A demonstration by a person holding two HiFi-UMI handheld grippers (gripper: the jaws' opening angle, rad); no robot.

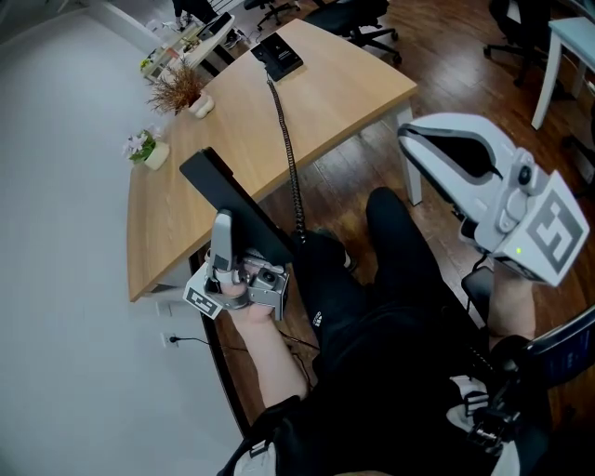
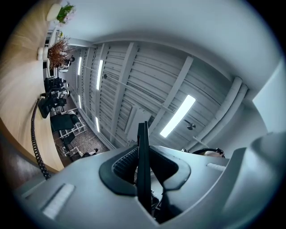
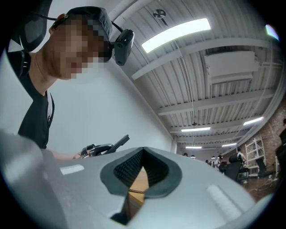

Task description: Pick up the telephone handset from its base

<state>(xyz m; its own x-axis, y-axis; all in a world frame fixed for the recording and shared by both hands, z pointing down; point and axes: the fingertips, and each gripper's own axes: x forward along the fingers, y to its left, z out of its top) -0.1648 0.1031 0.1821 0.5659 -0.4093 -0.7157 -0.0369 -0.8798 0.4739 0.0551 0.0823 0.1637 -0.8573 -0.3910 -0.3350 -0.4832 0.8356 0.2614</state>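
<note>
A pale wooden desk (image 1: 186,209) stands against a white wall (image 1: 56,242) on dark wood flooring (image 1: 446,56), with office chairs (image 1: 358,20) beyond and strip lights (image 2: 178,115) overhead.

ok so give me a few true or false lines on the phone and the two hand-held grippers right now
1. The handset rests on its base. False: the left hand-held gripper is clamped on it, well away from the base.
2. A coiled cord links handset and base. True.
3. The right hand-held gripper grips the cord. False: it is shut and empty, raised off to the side.
4. The base sits on the wooden desk. True.
</note>
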